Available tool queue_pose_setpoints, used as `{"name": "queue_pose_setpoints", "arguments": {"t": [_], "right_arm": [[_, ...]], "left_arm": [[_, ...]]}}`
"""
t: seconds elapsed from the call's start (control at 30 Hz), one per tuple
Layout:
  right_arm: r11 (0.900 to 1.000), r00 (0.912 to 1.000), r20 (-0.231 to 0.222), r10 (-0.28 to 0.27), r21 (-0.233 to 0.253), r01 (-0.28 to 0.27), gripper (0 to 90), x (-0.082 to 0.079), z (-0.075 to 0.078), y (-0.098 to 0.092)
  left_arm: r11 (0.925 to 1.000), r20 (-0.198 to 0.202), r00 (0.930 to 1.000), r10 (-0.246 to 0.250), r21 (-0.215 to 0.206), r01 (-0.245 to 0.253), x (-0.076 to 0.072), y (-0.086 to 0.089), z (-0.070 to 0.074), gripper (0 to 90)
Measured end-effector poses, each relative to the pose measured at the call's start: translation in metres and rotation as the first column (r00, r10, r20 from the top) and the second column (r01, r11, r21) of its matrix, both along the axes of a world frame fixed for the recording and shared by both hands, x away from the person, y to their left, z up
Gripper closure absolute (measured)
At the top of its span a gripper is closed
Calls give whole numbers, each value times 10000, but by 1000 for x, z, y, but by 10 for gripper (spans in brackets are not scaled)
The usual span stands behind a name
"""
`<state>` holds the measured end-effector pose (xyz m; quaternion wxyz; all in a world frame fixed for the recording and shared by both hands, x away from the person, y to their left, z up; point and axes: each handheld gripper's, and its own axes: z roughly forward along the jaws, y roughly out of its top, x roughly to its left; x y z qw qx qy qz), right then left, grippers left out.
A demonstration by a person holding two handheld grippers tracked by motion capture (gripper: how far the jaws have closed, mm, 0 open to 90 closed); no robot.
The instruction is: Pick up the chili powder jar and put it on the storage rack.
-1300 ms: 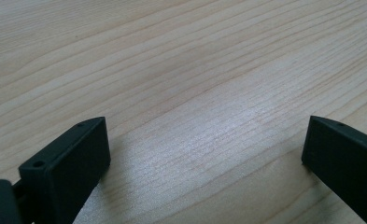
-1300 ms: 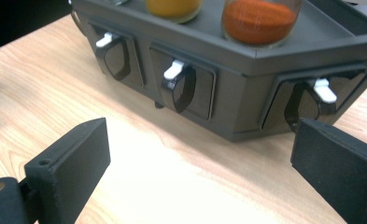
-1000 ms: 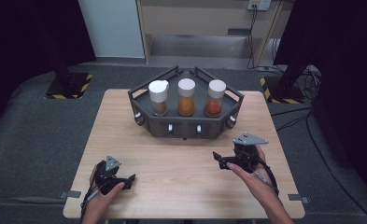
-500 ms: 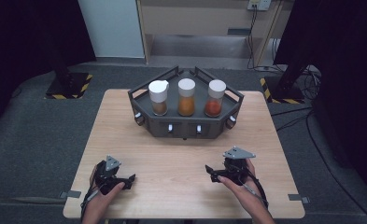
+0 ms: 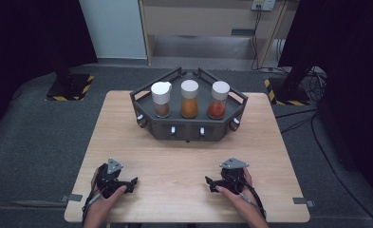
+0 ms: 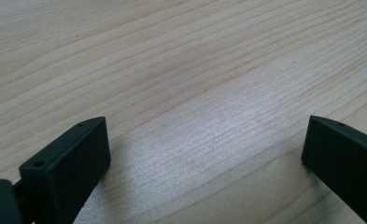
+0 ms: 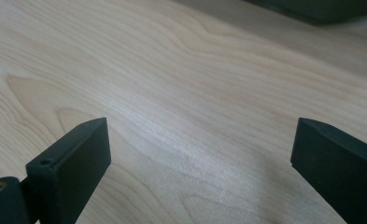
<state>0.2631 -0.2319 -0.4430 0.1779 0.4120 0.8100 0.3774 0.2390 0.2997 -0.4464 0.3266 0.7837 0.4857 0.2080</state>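
Note:
A dark grey rack (image 5: 189,129) stands at the back middle of the wooden table (image 5: 184,156). It carries three white-lidded jars: one with brown contents (image 5: 161,99), one with orange contents (image 5: 190,99) and one with red contents (image 5: 219,99). My left gripper (image 5: 131,183) rests near the front left corner, jaws pointing right. My right gripper (image 5: 209,181) sits near the front right, jaws pointing left. In the left gripper view my left gripper (image 6: 204,154) is open over bare wood. In the right gripper view my right gripper (image 7: 200,154) is open too, with nothing between its jaws.
The rack's dark base (image 7: 321,9) shows at the top of the right gripper view. Bare wood lies between the two grippers and in front of the rack. Grey carpet (image 5: 41,142) surrounds the table, and stand bases with yellow-black tape (image 5: 70,88) sit behind it.
My right gripper has come down and back toward the front edge of the table, shifting slightly left. The left gripper has stayed in place.

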Motion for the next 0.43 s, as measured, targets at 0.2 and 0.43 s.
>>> {"name": "queue_pose_setpoints", "arguments": {"t": [0.2,0.43], "right_arm": [[9998,9998,-178,38,-210,-42,44,0,-6,3],[9990,9997,-239,71,-448,-81,32,1,-5,7]], "left_arm": [[10000,2,10000,3,-2,-3,0,0,0,0],[10000,1,10000,2,-2,-2,0,0,0,0]]}}
